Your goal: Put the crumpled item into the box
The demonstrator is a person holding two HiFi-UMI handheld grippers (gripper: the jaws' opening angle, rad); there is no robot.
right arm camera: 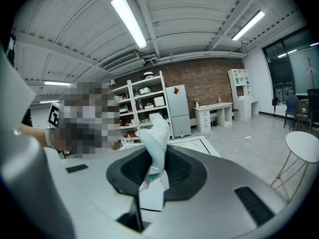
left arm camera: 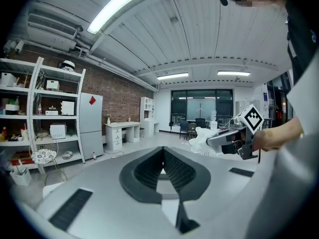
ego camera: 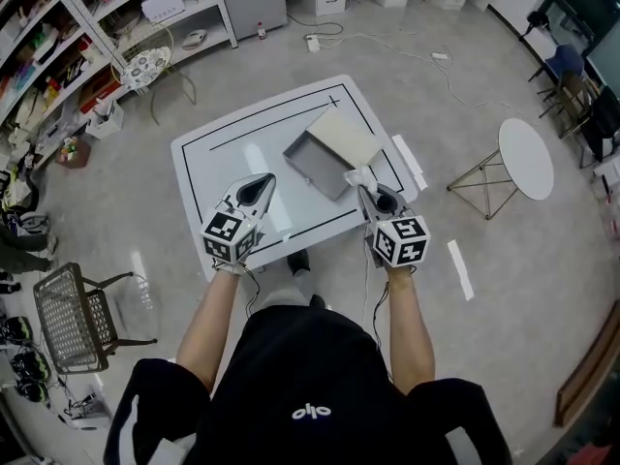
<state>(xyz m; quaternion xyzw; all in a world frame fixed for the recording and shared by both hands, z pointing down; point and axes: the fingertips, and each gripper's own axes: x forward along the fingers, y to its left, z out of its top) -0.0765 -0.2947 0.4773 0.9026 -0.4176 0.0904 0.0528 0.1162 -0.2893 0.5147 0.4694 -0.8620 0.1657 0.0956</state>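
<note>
We hold 2 claws over the white table (ego camera: 205, 159). Our right claw (ego camera: 366, 191) (right arm camera: 156, 151) pinches the crumpled white item (ego camera: 360, 175) (right arm camera: 156, 131), which sticks up past its tips. The open grey box (ego camera: 310, 160) lies just ahead of this claw, slightly to its left. Our left claw (ego camera: 260, 185) (left arm camera: 162, 156) is pressed together with nothing between its jaws; the box sits ahead to its right.

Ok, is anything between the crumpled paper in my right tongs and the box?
Nothing visible. The crumpled paper is clamped in the right tongs beside the open box; its lid lies back, the left tongs off to the side.
</note>
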